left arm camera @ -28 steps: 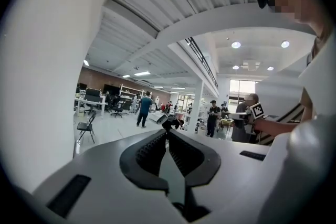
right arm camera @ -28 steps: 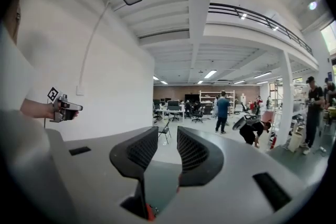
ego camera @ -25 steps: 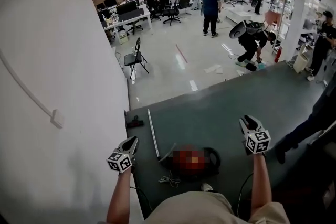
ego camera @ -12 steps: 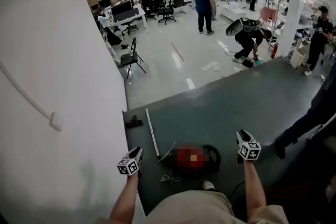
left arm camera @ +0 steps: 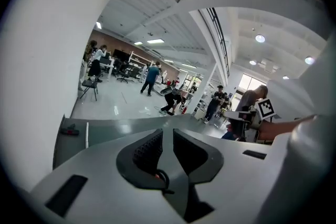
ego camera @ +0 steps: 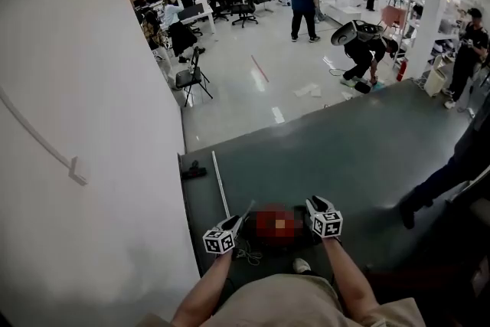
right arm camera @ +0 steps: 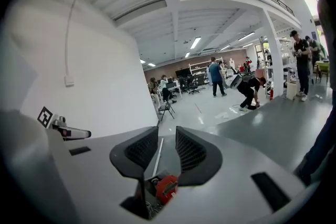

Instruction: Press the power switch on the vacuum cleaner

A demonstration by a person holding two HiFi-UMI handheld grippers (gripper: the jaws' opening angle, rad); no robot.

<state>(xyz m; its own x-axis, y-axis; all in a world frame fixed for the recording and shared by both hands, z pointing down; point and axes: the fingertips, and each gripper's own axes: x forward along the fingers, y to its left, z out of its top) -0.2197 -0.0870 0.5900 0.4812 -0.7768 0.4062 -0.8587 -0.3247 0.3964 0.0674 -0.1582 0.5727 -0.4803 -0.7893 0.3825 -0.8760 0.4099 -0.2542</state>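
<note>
Grippers number two, one in each hand, and one red vacuum cleaner (ego camera: 277, 229) lies on the dark grey mat (ego camera: 344, 157) between them. One pale wand (ego camera: 220, 186) runs along the mat from the cleaner's left front, and one loose coil of cord (ego camera: 246, 255) lies by its near left corner.

Both forearms reach forward from the bottom of the head view and angle inward. The left gripper (ego camera: 235, 220) is just beside the cleaner's left side; the right gripper (ego camera: 315, 203) is just beside its right side, and whether either touches the body cannot be made out from above. Both point away from the person, roughly level.

In the left gripper view the left gripper (left arm camera: 168, 131) has its jaws a narrow slot apart with nothing between them; a speck of red low in the slot may be the cleaner. In the right gripper view the right gripper (right arm camera: 167, 129) has its jaws parted and empty, and the vacuum cleaner (right arm camera: 167, 189) shows below and behind the jaw tips, with the wand (right arm camera: 157, 152) seen through the gap.
</note>
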